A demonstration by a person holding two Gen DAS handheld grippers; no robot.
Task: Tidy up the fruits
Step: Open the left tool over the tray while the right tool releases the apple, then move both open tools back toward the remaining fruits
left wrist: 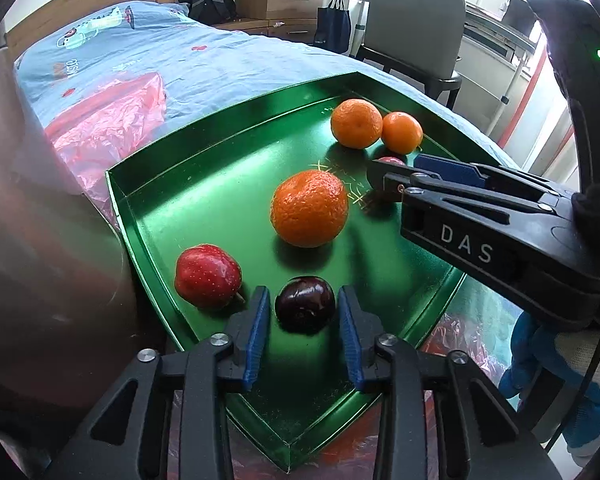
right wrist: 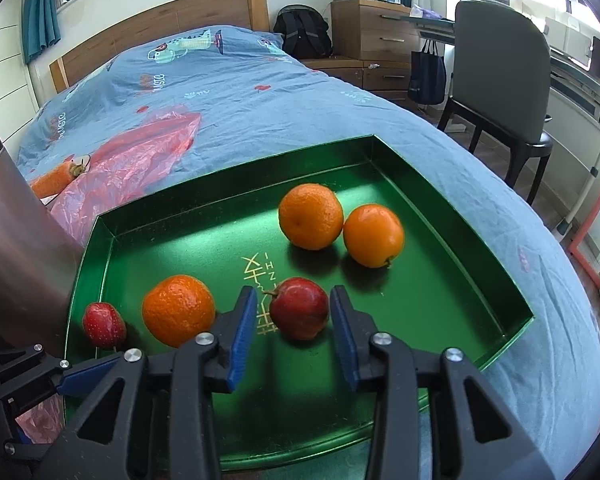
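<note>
On a blue bedcover (right wrist: 260, 120) lies a shallow green tray (right wrist: 440, 208) holding the fruit; a pink plastic bag (right wrist: 132, 160) is spread just beyond its far left edge. At the near edge of the tray, in the left wrist view, the left gripper (left wrist: 304, 312) stands with fingers apart either side of a dark plum (left wrist: 305, 303), a gap visible on each side, pads not pressing. A red fruit (left wrist: 207, 276) sits just left of it; a large orange (left wrist: 309, 208) lies farther in. In the right wrist view, the right gripper (right wrist: 294, 312) has its fingers parted around a red apple (right wrist: 299, 307) near the tray's middle, which rests on the tray floor; whether the pads touch it cannot be told. Two mandarins (right wrist: 311, 216) sit touching each other at the far right; a grey chair (right wrist: 500, 80) stands beyond the bed.
</note>
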